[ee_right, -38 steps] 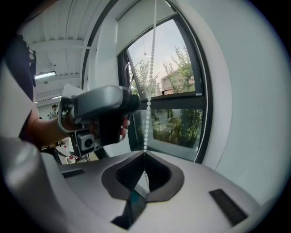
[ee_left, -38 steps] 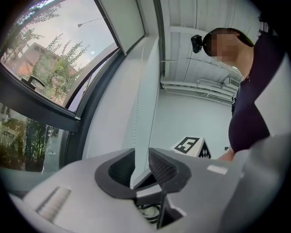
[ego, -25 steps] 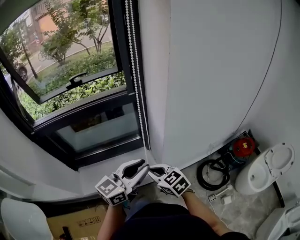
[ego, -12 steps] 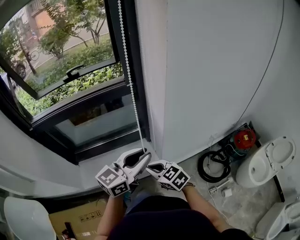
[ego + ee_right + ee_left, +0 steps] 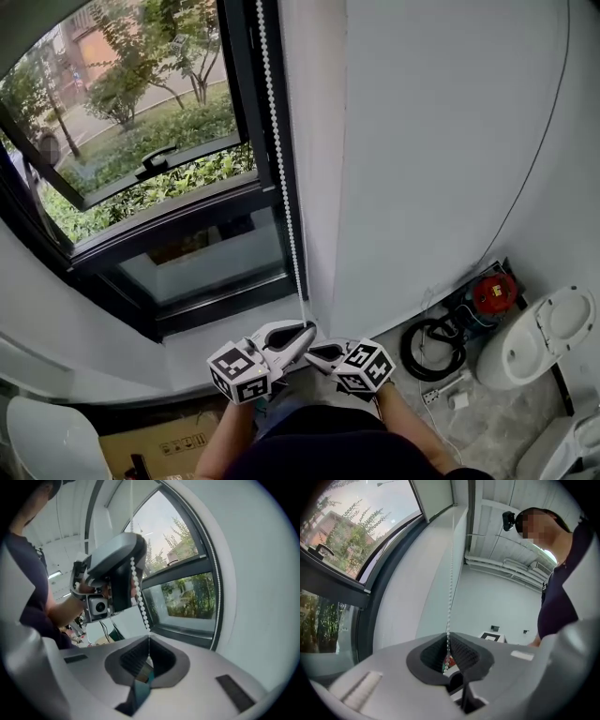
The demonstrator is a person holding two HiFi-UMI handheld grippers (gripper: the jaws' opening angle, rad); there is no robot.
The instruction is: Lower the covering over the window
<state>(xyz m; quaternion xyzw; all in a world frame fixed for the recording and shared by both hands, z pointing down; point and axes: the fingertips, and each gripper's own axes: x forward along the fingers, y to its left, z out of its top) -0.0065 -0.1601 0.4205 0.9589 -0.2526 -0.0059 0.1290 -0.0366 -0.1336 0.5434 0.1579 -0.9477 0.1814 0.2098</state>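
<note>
1. A white-walled room is opening onto a dark-framed window (image 5: 141, 131), with green bushes and trees showing outside.
2. The left gripper (image 5: 448, 638) is pointing level. Its jaws have just been closing and are now pinching the bead chain (image 5: 279, 159), nearly together, with a few beads sitting in the hollow behind the tips.
3. The right gripper (image 5: 149, 639) is tilting downward just beside and below the left one. Its jaws are closed too, nipping the same chain a short way further down.
4. From the two grips the chain is running straight up along the right edge of the window frame and out past the top of the head view.
5. Both grippers are hovering over the right end of the pale sill (image 5: 197, 342).
6. Along the floor's right edge, a black hose coil (image 5: 419, 349), a red object (image 5: 492, 292) and a white toilet bowl (image 5: 534, 342) are sitting close together.
</note>
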